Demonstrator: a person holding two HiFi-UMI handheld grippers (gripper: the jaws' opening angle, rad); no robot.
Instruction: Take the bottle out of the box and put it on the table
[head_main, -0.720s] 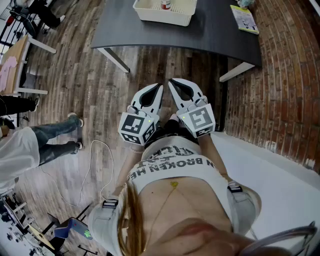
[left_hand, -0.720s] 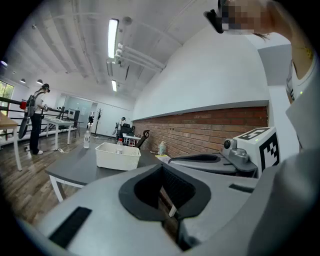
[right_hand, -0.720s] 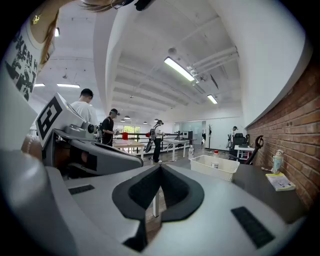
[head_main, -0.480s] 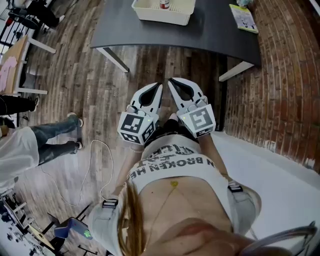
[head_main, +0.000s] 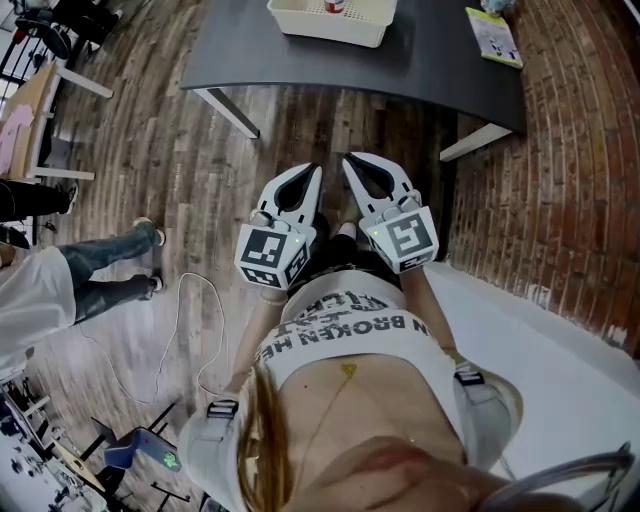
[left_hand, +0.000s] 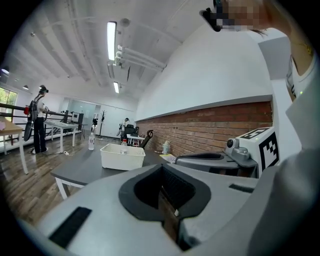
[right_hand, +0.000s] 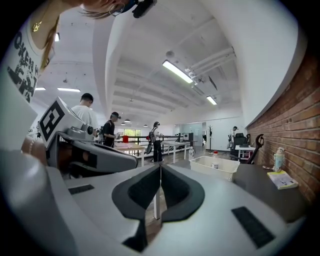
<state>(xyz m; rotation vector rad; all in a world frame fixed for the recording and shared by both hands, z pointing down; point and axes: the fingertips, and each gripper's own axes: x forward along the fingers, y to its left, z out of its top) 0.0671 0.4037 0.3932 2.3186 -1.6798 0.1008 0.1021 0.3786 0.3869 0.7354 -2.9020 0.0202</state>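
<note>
Hardly anything has moved since the earlier frames: the dark table (head_main: 440, 60) stands well ahead, the white box (head_main: 330, 28) on it, the left gripper (head_main: 318, 170) and right gripper (head_main: 348, 160) both closed on nothing, and the bottle (head_main: 334, 5) stands inside the box, so every step remains.

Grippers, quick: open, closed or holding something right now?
Left gripper: closed, nothing between its jaws.
Right gripper: closed, nothing between its jaws.

One left tool (head_main: 317, 170), one right tool (head_main: 348, 160); one dark table (head_main: 420, 62); one box (head_main: 300, 22) holding one bottle (head_main: 334, 5); one booklet (head_main: 493, 36).
</note>
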